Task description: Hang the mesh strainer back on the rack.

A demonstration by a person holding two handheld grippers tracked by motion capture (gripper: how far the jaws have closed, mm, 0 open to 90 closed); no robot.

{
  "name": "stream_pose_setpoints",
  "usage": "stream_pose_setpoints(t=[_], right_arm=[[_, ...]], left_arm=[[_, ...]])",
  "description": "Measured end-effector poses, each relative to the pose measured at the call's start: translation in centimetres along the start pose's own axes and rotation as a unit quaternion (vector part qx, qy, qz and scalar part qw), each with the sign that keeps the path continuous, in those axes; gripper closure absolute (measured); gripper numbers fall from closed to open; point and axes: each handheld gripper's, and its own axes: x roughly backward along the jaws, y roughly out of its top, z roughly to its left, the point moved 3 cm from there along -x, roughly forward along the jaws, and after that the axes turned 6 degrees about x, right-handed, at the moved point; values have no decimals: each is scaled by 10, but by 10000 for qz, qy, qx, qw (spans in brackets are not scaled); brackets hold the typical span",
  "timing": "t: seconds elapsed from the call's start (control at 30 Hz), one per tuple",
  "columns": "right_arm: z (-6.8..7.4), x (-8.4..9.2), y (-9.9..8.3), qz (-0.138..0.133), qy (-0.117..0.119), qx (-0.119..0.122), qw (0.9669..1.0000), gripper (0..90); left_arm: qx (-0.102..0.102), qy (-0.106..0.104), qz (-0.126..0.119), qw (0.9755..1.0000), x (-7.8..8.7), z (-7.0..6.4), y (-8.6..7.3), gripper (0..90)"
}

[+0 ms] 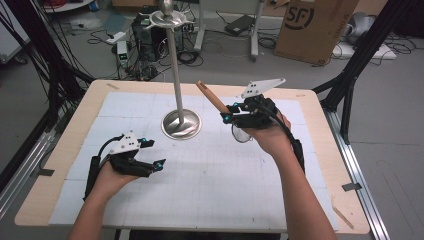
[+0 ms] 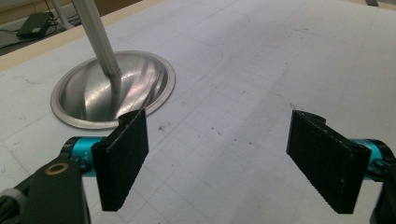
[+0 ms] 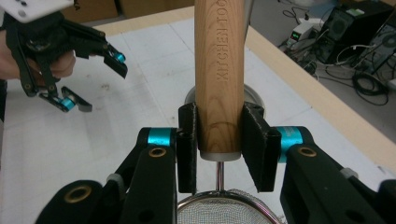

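Strainer's wooden handle (image 3: pixel 219 74), stamped "KITCHEN TOO", clamped in right tool (image 3: pixel 219 144)

- The left gripper (image 1: pixel 150 155) sits low over the table on a resting hand, its jaws spread wide with nothing between them.
- The right gripper (image 1: pixel 227 114) is held higher on a raised forearm, its jaws clamped tight.

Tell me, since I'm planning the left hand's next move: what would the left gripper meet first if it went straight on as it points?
Probably bare table mat: the open left gripper points past the steel stand base, which lies left of its line.
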Motion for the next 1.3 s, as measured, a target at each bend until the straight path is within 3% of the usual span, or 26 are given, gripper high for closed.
stream_pose_setpoints(t=[0.07, 0.3, 0.7, 1.3], right_arm=[[-4, 3, 7, -95, -70, 108, 9999, 682], [-18, 12, 24, -263, -169, 134, 9994, 682], [-30, 16, 54, -286, -288, 306, 9987, 681], [-51, 26, 90, -573, -486, 82, 9971, 681]], left_arm=[[1, 1, -5, 10000, 0, 0, 0, 212], [41, -32, -53, 10000, 0, 0, 1, 210], [46, -68, -89, 9999, 0, -1, 1, 210], [22, -102, -66, 9999, -1, -2, 1, 210]])
